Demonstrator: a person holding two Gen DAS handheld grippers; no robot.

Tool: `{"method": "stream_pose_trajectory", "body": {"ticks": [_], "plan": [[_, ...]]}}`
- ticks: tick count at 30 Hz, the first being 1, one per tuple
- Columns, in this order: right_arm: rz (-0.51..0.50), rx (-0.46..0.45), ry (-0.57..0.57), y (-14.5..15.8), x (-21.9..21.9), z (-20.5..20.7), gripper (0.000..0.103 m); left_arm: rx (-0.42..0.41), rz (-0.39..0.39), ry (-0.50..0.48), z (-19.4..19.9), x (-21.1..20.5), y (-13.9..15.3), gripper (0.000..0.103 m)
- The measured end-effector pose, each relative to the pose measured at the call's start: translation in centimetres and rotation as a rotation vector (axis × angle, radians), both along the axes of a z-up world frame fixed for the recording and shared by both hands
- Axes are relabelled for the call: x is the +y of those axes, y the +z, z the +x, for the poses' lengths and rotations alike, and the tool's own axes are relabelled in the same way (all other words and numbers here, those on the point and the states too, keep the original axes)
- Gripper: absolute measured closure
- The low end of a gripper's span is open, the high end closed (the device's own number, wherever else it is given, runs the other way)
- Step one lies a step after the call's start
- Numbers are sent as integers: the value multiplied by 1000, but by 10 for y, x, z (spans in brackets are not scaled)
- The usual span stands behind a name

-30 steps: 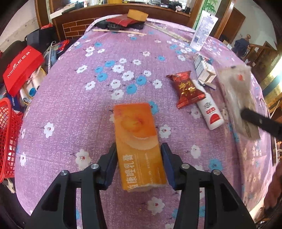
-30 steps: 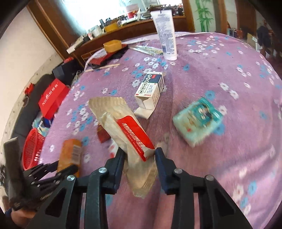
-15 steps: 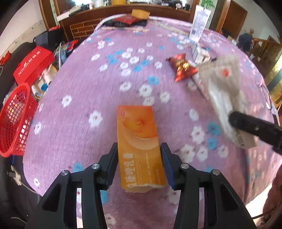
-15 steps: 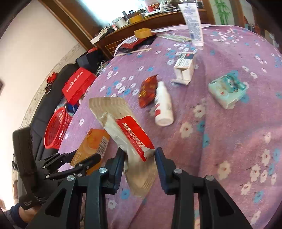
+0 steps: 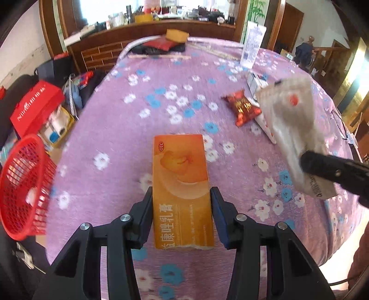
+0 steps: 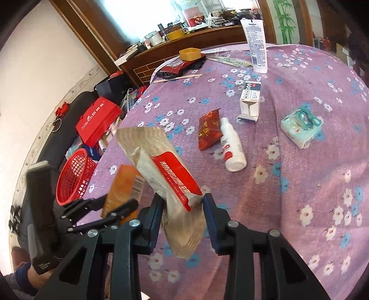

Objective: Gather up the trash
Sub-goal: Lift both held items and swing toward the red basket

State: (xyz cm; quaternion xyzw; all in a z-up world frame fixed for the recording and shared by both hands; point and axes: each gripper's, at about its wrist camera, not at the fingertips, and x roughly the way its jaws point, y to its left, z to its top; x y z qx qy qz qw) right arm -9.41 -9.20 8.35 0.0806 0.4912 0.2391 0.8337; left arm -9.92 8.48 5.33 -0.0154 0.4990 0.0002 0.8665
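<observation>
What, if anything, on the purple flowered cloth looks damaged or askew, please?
The small white carton stands with its near end flaps hanging open. The white plastic bottle lies on its side against the red foil snack packet. Nothing appears spilled.

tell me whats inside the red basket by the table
In the right wrist view the red basket shows only its own mesh wall and bare inner side; nothing visible inside. Its bottom is hidden by the rim and the left gripper, so something small could sit there.

Wood headboard (image 5: pixel 147 34) w/ bright window (image 6: pixel 147 13) behind.
</observation>
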Motion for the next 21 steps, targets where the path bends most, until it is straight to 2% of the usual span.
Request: {"method": "stream_pose_trajectory", "body": {"ticks": [9, 21], "plan": [[-7, 15, -6, -1, 30, -4, 64, -101, 78, 6, -14, 31, 25, 58], [-14, 7, 47, 0, 64, -7, 64, -123, 91, 29, -24, 52, 31, 58]]}}
